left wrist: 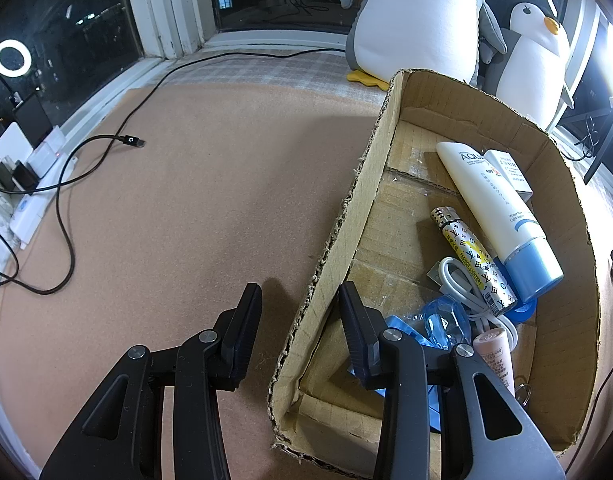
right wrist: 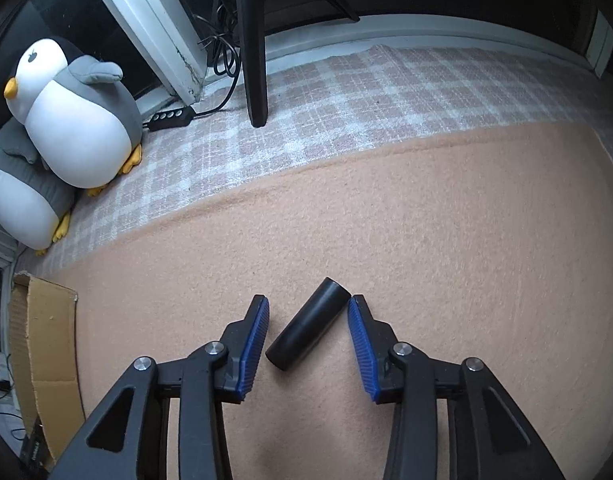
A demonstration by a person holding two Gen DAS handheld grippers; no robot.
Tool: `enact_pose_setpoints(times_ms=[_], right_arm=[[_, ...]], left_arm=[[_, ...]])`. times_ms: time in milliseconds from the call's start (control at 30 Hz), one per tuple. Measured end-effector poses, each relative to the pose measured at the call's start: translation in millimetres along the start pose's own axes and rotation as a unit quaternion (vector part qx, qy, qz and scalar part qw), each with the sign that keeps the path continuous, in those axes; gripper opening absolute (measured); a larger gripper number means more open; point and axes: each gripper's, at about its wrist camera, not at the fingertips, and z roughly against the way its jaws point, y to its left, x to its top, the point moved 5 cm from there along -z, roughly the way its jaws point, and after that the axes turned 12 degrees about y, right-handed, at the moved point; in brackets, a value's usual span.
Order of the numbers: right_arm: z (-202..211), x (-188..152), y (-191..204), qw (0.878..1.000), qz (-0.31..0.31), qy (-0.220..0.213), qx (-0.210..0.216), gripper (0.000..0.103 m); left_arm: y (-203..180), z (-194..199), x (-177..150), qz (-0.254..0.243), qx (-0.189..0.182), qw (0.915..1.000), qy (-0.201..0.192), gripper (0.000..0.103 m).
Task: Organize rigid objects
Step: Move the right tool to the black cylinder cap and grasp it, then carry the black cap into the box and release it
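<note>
A cardboard box (left wrist: 386,120) stands on the peach carpet and holds a white tube with a blue cap (left wrist: 486,200), a patterned lighter (left wrist: 470,256), a white cable (left wrist: 458,280), a small white carton (left wrist: 510,172), a pink tube (left wrist: 494,352) and a blue plastic item (left wrist: 442,320). My left gripper (left wrist: 300,288) straddles the box's left wall, one finger inside and one outside, with carpet showing between the outer pad and the wall. A black cylinder (right wrist: 306,328) lies slantwise on the carpet between the blue pads of my right gripper (right wrist: 308,300). Its far end meets the right fingertip (right wrist: 356,308).
Two plush penguins (left wrist: 418,20) (right wrist: 74,112) sit by the window behind the box. A black cable with a plug (left wrist: 132,141) and a power strip (left wrist: 30,208) lie at the left. A black chair leg (right wrist: 254,60) stands on the plaid mat (right wrist: 386,92). The box corner (right wrist: 42,340) shows at the left.
</note>
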Motion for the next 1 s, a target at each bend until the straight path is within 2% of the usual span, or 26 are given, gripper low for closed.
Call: enact_pose_setpoints(times_ms=[367,733,1000], right_arm=[[-1,-6,6,0.999,0.044,0.002,-0.031,0.015],[6,-16,10,0.998,0.055,0.001,-0.02,0.015],[26,-28,50,0.994,0.105,-0.024,-0.006,0.015]], left_arm=[[0,0,0,0.0,0.0,1.0,0.0,0.038],[1,0,-1,0.0,-0.001,1.0,0.0,0.038],[2,1,-1,-0.001,0.001,1.0,0.0,0.038]])
